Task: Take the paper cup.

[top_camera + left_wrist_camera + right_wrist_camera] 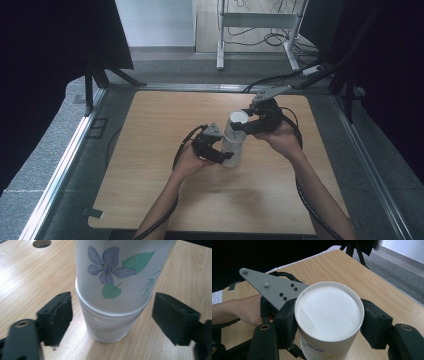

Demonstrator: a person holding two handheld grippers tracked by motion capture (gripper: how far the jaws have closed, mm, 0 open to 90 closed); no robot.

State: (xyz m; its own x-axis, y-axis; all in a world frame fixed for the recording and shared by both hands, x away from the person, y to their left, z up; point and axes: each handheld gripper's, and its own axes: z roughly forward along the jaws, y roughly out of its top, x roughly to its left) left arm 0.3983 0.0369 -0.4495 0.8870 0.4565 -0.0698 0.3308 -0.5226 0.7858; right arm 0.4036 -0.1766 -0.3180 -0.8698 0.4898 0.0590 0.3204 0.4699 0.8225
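Observation:
A stack of white paper cups [232, 154] stands on the wooden table [160, 150]. A flower-printed top cup [117, 272] sits partly raised out of the stack [110, 326]. My right gripper [245, 125] is shut on this top cup [329, 312], one pad pressing each side just under its rim. My left gripper [222, 156] is open around the lower stack. Its pads [57, 315] stand off from the cups on both sides, with table showing in the gaps.
A round hole [42, 243] is cut in the tabletop beyond the cups. The left gripper's grey plate [272, 288] and hand lie just behind the held cup. Black stands and a white desk frame [257, 20] rise past the table's far edge.

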